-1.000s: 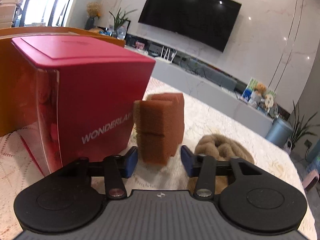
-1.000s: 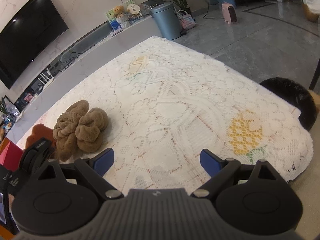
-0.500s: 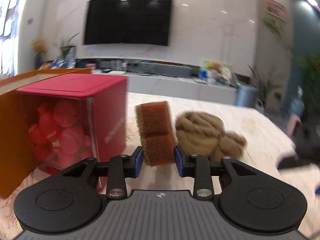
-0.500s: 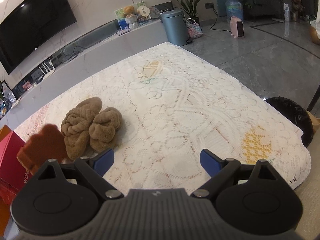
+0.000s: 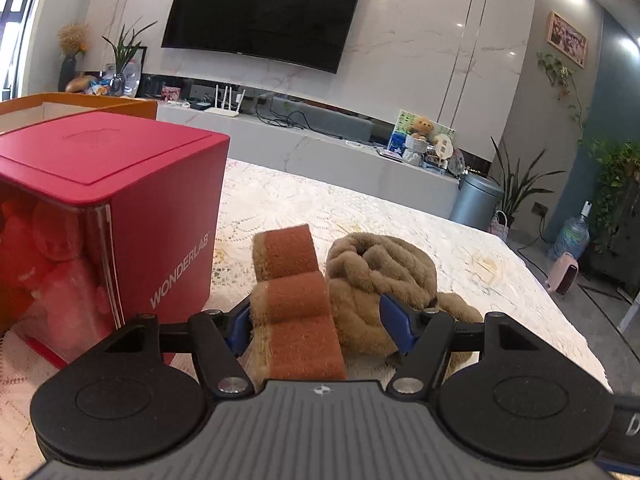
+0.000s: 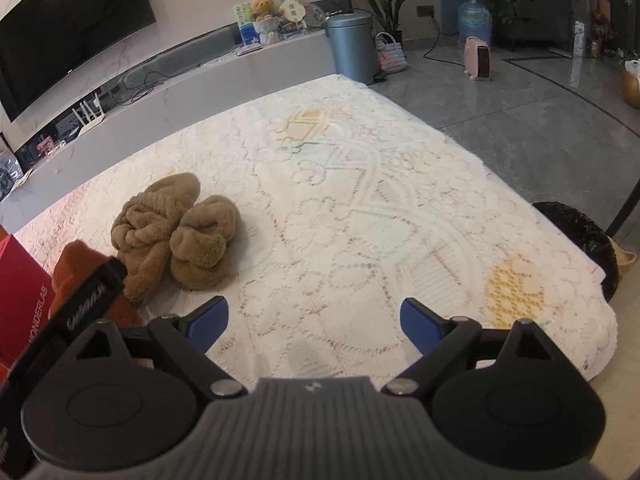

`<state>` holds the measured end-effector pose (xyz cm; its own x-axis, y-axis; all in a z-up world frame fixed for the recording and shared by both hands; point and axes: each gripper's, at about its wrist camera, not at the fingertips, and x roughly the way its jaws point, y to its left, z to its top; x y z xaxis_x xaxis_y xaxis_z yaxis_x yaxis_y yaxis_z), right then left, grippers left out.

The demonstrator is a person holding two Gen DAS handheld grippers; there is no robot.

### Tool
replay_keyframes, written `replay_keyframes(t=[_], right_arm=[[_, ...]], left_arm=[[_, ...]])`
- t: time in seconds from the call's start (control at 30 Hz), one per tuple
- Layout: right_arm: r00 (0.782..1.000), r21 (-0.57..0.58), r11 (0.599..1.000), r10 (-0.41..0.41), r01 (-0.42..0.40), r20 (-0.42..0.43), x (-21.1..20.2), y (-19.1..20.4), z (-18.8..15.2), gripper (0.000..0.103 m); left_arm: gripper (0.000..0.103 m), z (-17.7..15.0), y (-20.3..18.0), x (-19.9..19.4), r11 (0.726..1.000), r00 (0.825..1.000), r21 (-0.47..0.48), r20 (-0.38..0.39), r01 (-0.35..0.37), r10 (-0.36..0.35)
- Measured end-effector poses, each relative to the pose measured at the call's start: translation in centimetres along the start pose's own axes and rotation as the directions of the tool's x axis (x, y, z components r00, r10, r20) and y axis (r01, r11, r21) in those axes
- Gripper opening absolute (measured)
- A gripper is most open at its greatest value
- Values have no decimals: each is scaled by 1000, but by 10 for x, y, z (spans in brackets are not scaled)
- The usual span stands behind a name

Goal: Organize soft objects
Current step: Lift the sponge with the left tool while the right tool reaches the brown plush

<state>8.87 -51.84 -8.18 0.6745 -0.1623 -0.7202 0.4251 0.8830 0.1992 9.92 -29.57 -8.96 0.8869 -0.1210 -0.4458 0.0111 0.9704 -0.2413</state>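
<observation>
In the left wrist view, the left gripper (image 5: pixel 320 322) has its blue fingers (image 5: pixel 394 322) spread wide; the jaws have just been opening, and the rust-brown sponge (image 5: pixel 298 300) stands between them without being pressed, nearer to the finger at 9 o'clock, with a clear gap on the 3 o'clock side. The sponge is a long block with a yellowish side layer, and it leans a little away from the camera on the lace tablecloth (image 5: pixel 400 224). Just beside it, toward 2 o'clock, lies the brown fluffy towel (image 5: pixel 380 268), crumpled into a bundle; whether towel and sponge touch I cannot tell, but they are very close. At 9 o'clock of the sponge stands the red box (image 5: pixel 120 200) with the word WONDERLAB on its side and a clear front panel, through which some pink round shapes are seen. Behind the red box, at 11 o'clock, the rim of an orange box (image 5: pixel 80 104) is visible. In the right wrist view, the right gripper (image 6: pixel 314 320) hangs above the bare tablecloth with its two blue fingers wide apart and nothing between them. The towel (image 6: pixel 176 228) lies at 10 o'clock from this gripper, well apart from its fingers. The sponge (image 6: pixel 76 272) is at 9 o'clock, partly hidden behind a black part of the left gripper, and a corner of the red box (image 6: pixel 22 292) shows at the left edge.
</observation>
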Motion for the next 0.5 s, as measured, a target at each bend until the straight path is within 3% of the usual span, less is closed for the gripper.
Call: replay_keyframes(t=[0.13, 0.2, 0.23, 0.27, 0.37, 0.5], right_arm=[[1000, -1, 1000, 3, -3, -16, 5, 2, -1, 91], [1000, 3, 1000, 0, 0, -14, 5, 2, -1, 91], [1000, 4, 1000, -2, 2, -14, 5, 3, 0, 91], [1000, 2, 1000, -3, 3, -14, 5, 4, 0, 91], [1000, -14, 1000, -4, 3, -23, 6, 8, -1, 91], [1000, -23, 1000, -12, 11, -19, 5, 13, 0, 91]], left_arm=[[76, -2, 9, -7, 998, 1000, -63, 5, 24, -24], [62, -2, 14, -12, 997, 999, -69, 29, 32, -30], [43, -3, 14, -13, 998, 999, -51, 42, 26, -24], [39, -4, 14, -12, 999, 999, -40, 51, 17, -15], [37, -5, 17, -12, 998, 998, -64, 58, 16, -12], [36, -3, 18, -15, 1000, 998, -17, 56, 24, -23]])
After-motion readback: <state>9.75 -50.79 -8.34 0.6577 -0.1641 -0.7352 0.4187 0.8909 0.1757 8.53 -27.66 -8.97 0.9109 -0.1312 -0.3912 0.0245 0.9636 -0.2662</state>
